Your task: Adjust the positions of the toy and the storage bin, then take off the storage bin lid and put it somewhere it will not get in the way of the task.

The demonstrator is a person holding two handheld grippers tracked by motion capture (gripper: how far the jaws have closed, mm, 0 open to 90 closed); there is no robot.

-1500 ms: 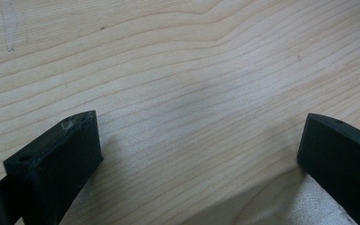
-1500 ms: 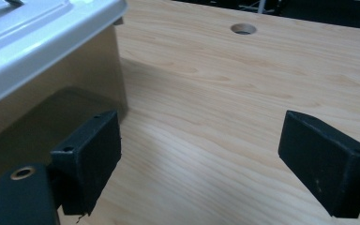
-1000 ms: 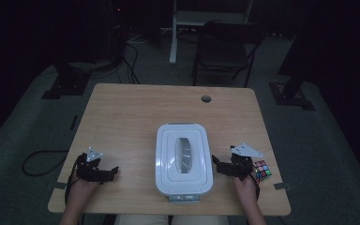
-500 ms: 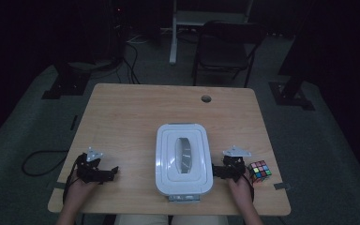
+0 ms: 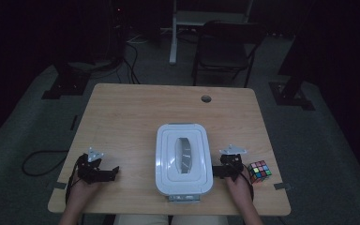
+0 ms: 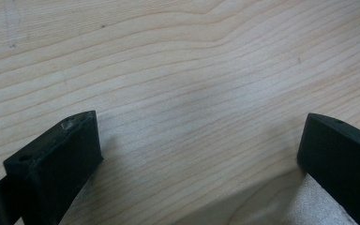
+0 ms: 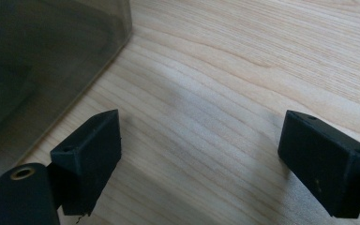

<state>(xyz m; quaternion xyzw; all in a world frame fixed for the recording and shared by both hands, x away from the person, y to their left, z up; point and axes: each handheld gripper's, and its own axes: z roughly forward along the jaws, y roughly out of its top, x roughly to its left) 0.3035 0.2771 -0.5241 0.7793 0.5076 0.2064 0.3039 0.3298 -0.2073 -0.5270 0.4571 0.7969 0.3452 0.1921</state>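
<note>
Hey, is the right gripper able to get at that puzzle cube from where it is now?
Probably yes. The right gripper is open beside the white box, pointing at it, and the cube sits on bare table just behind, on the hand's outer side. Nothing lies between; the hand would need to turn away from the box.

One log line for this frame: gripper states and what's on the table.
left gripper: open, on bare table | right gripper: open, beside lidded box | puzzle cube: right, untouched

The box point(image 7: 37, 70) is cut off by the right gripper view's left edge, its contents a blur.
</note>
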